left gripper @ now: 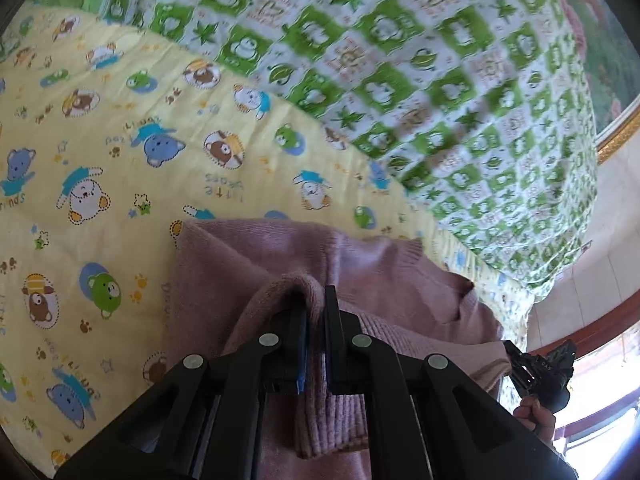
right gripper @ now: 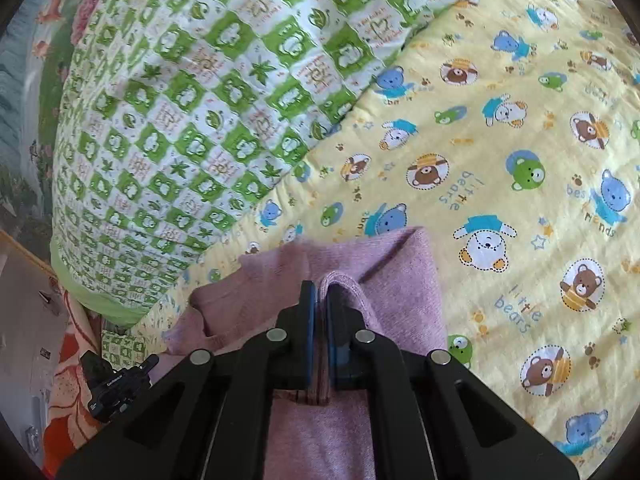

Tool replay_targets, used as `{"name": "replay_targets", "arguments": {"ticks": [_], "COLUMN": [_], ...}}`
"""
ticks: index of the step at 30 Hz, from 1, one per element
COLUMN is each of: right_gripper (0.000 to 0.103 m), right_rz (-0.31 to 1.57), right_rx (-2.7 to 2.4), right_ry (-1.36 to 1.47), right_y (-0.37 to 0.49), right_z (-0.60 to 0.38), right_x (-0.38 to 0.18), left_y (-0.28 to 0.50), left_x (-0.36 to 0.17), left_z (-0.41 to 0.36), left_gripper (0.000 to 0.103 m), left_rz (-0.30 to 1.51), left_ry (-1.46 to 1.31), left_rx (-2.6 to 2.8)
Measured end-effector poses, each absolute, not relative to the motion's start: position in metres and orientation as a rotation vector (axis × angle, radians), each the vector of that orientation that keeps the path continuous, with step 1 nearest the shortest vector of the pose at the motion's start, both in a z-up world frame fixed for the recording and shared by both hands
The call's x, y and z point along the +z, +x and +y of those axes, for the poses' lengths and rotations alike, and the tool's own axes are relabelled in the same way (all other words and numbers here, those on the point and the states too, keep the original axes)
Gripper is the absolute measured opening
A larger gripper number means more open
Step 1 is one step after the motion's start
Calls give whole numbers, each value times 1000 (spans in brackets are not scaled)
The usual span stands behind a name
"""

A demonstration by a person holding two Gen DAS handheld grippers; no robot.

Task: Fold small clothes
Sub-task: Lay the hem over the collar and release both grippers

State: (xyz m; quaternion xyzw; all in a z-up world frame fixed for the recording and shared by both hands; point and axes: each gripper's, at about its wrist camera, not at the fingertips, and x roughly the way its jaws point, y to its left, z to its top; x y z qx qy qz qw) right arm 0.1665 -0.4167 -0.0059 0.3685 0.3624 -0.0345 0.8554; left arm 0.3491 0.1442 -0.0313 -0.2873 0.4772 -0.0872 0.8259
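Note:
A small mauve knit sweater [left gripper: 392, 280] lies on a yellow bear-print sheet [left gripper: 120, 184]. My left gripper [left gripper: 316, 304] is shut on a fold of the sweater's ribbed edge, the cloth pinched between the jaws and draped over the left finger. In the right wrist view my right gripper [right gripper: 320, 300] is shut on another fold of the same sweater [right gripper: 404, 280], with cloth looped over the right finger. The right gripper also shows at the lower right of the left wrist view [left gripper: 540, 372], held by a hand. The left gripper shows at the lower left of the right wrist view [right gripper: 116, 384].
A thick green-and-white checked quilt [left gripper: 420, 80] is piled behind the sweater, also in the right wrist view [right gripper: 180, 120]. The yellow sheet [right gripper: 520, 160] spreads wide to the side. A framed picture [left gripper: 616, 132] and a wooden edge [left gripper: 592, 328] lie past the bed.

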Motion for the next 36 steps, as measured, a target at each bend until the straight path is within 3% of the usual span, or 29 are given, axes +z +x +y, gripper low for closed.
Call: {"name": "replay_targets", "arguments": {"ticks": [9,11,13,15,20,26,31,36], "right_gripper": [7,9,18,42,43,43,42,41], "right_rz": [796,801,802,778,704,818,1005,1072], "right_rx": [-121,-130,-140,-171,-130,186,455,494], "right_ry": [734,745,748,716,660,403,173,93], "right_y": [179,177,172,161,127,108,126,175], "right_z": [-419,-418,-417,-415,-403,-312,-231,-224], "right_x": [-19,-16,-11,1,32,28,-17,-47], "left_y": [352,342,328,309,256,220,242,295], "left_x": [-32,-17,-1,16,38,-8,-42,-45], "left_z": [136,138,139,138,108,23,-19,-19], "left_gripper": [9,15,43,51,51,52,51,47], "left_rz": [1034,1012,990,956,960,1148,1239,1242], "left_ry": [-536,-537,-505,-482,-431,-250,-123,-161], "left_rx": [-190,-192,-164,-159,-335,-548,-596,-635]}}
